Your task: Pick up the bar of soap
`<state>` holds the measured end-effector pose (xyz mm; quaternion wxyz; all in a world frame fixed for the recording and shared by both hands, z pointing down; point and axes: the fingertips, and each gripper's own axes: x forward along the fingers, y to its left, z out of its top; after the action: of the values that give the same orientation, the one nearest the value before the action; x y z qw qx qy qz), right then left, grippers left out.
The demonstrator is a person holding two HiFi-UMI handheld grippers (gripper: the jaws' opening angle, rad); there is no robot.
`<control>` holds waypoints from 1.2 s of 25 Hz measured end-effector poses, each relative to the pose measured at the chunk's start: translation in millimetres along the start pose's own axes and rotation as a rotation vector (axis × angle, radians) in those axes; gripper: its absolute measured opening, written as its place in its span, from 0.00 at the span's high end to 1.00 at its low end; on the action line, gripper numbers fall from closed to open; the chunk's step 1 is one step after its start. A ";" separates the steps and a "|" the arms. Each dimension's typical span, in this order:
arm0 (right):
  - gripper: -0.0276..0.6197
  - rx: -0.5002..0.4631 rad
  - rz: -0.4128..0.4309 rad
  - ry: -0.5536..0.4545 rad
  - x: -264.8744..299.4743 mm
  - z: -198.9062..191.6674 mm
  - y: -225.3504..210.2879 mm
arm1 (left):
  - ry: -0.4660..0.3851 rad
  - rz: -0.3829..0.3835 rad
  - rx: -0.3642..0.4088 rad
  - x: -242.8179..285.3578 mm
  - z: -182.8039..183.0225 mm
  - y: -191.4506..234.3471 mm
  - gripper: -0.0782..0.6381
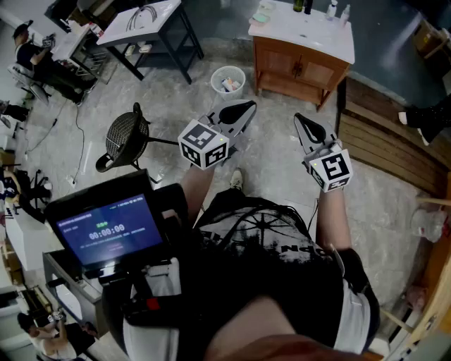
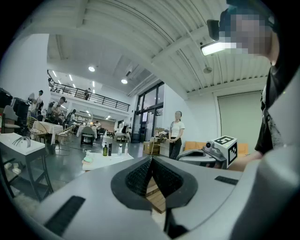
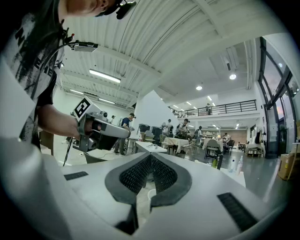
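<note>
Both grippers are held out at chest height over the floor, well short of a wooden vanity with a white top (image 1: 310, 35). A small pale green object (image 1: 261, 17), possibly the bar of soap, lies on that top's left end; it also shows in the left gripper view as a green lump (image 2: 88, 159) on the counter. My left gripper (image 1: 243, 109) is shut, its jaws meeting (image 2: 151, 161) with nothing between them. My right gripper (image 1: 304, 123) is shut and empty too (image 3: 150, 159). Each gripper shows in the other's view: the right gripper (image 2: 206, 157) and the left gripper (image 3: 101, 131).
Bottles (image 1: 304, 5) stand at the back of the vanity top. A white bin (image 1: 227, 80) sits on the floor left of the vanity. A black mesh chair (image 1: 127, 137) and a screen (image 1: 106, 229) are at the left. A wooden platform (image 1: 384, 144) lies to the right. A person (image 2: 176, 136) stands beyond.
</note>
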<state>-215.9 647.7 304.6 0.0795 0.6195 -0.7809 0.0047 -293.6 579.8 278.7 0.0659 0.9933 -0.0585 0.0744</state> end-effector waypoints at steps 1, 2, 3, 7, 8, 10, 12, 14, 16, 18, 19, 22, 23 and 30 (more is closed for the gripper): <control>0.93 0.000 0.001 0.000 0.5 0.7 -1.1 | 0.000 0.001 0.000 0.9 0.9 0.4 0.88; 0.93 0.000 0.002 0.000 0.9 1.4 -2.0 | 0.000 0.001 0.000 1.7 1.7 0.8 0.88; 0.94 0.000 0.002 0.000 1.0 1.9 -2.9 | 0.001 0.002 0.000 2.4 2.3 1.0 0.88; 0.93 0.000 0.005 0.001 0.9 2.8 -3.9 | 0.001 0.006 -0.002 3.7 4.1 1.0 0.88; 0.94 0.000 0.005 0.001 0.8 2.9 -3.9 | 0.000 0.007 -0.002 3.7 4.3 0.7 0.88; 0.93 0.001 0.006 -0.001 1.2 3.0 -3.9 | 0.000 0.007 -0.004 4.0 3.7 0.7 0.88; 0.93 0.011 0.012 -0.014 2.2 3.8 -3.0 | 0.001 0.007 -0.006 4.0 2.4 1.5 0.88; 0.93 0.032 0.029 -0.031 2.2 5.3 -0.4 | 0.002 0.008 -0.008 3.6 1.4 1.8 0.88; 0.93 0.040 0.049 -0.036 2.1 5.2 2.8 | 0.002 0.007 -0.008 3.9 1.3 1.0 0.88; 0.93 0.034 0.054 -0.031 1.7 4.6 4.2 | 0.002 0.005 -0.008 4.6 1.9 0.0 0.87; 0.93 0.032 0.053 -0.029 1.3 4.7 4.5 | 0.002 0.005 -0.009 4.9 2.2 -0.6 0.87; 0.93 0.034 0.047 -0.029 -0.9 6.4 4.0 | 0.003 0.002 -0.015 5.2 2.1 -2.4 0.88; 0.93 0.036 0.045 -0.030 -1.8 6.9 3.4 | 0.004 0.002 -0.017 5.4 2.0 -3.1 0.88; 0.93 0.036 0.033 -0.026 -0.4 1.9 -0.6 | 0.011 -0.001 -0.028 8.2 -4.5 -0.5 0.87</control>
<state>-215.5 647.8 302.6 0.0581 0.6079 -0.7918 0.0122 -286.1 580.1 284.4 0.0800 0.9919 -0.0584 0.0792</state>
